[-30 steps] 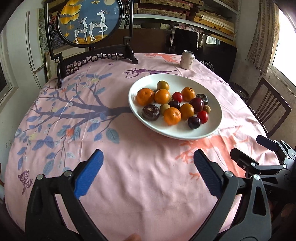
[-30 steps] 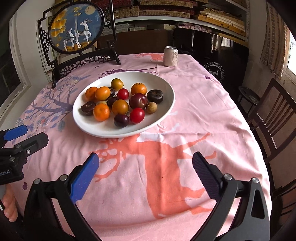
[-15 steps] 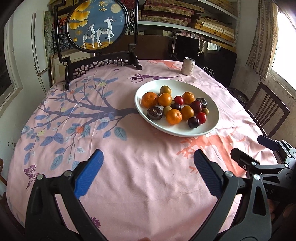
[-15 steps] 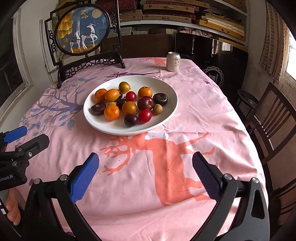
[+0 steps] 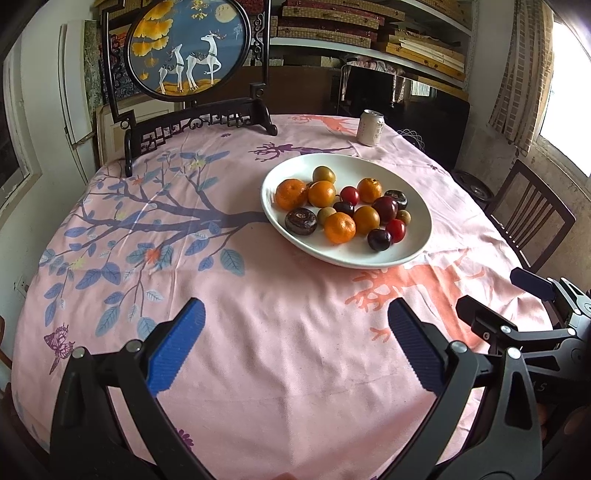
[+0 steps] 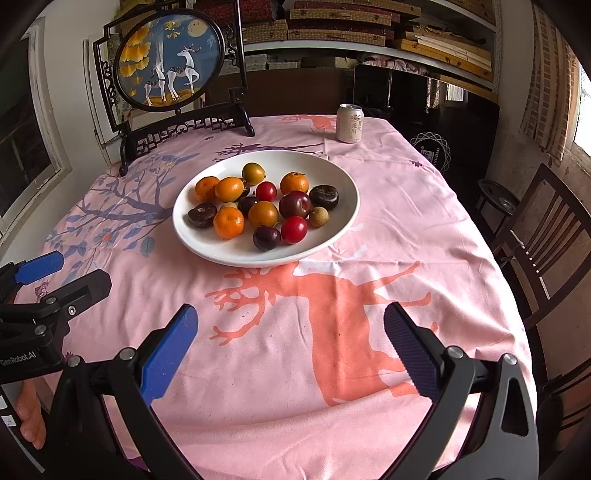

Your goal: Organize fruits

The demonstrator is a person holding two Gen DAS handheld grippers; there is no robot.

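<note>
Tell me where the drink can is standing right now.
The drink can stands upright at the table's far edge, beyond the white plate of fruit and right of the deer screen.

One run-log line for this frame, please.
left gripper: open, empty | right gripper: open, empty | fruits: all on white plate

A round table with a pink printed tablecloth point(image 6: 406, 206) fills the room. At its far left stands a dark carved screen point(image 5: 186, 48) with painted deer. Behind, shelves point(image 6: 369, 22) hold flat boxes. A dark wooden chair point(image 6: 546, 236) stands on the right; daylight enters by a window point(image 5: 565, 122) far right
</note>
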